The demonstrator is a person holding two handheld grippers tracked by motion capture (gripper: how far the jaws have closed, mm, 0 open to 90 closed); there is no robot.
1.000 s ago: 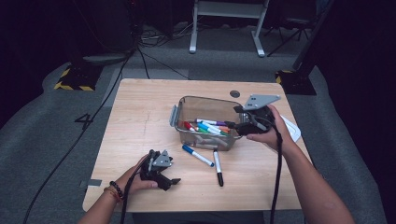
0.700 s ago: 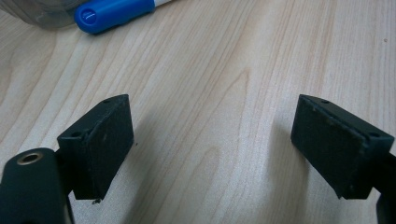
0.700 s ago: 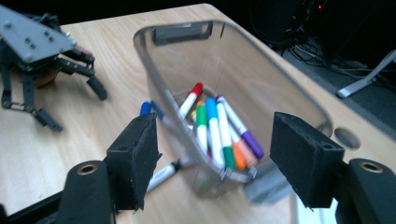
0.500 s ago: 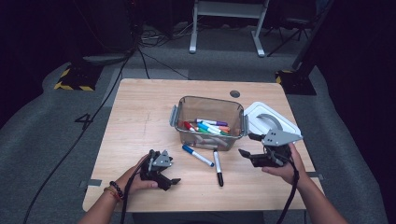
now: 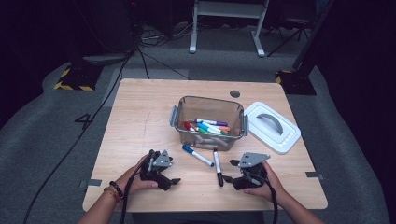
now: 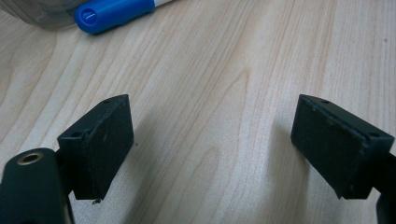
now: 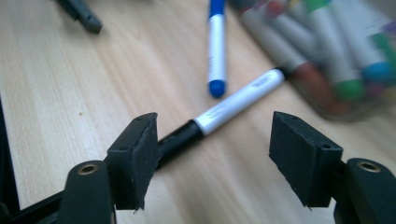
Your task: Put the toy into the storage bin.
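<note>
High view: a person sits at a pale wooden desk (image 5: 135, 116) with a two-jaw tool in each hand, both low near the front edge. A clear plastic box (image 5: 210, 100) stands at the middle of the desk, holding a heap of coloured markers (image 5: 208, 127). Its white lid (image 5: 286, 138), grey handle up, lies flat just to the right of the box.

Two markers lie loose on the desk in front of the box. The blue marker (image 5: 198, 156) lies slantwise, and the black marker (image 5: 217, 167) lies just to its right, pointing from the box toward the person.

The right gripper (image 5: 229, 170) sits at desk level just right of the black marker, with its jaws turned toward the pen. In the right gripper view, those jaws (image 7: 212, 149) stand wide. The black marker (image 7: 233, 105) runs slantwise across the gap, and its dark cap end disappears behind one pad. The pads do not press on it. The blue marker (image 7: 216, 46) lies beyond, and the box wall with the blurred markers shows at upper right.

The left gripper (image 5: 170, 173) rests on the desk well to the left of both pens. In the left gripper view its jaws (image 6: 212, 140) stand apart over bare wood, gripping nothing. The cap of the blue marker (image 6: 114, 11) shows at the top edge.
</note>
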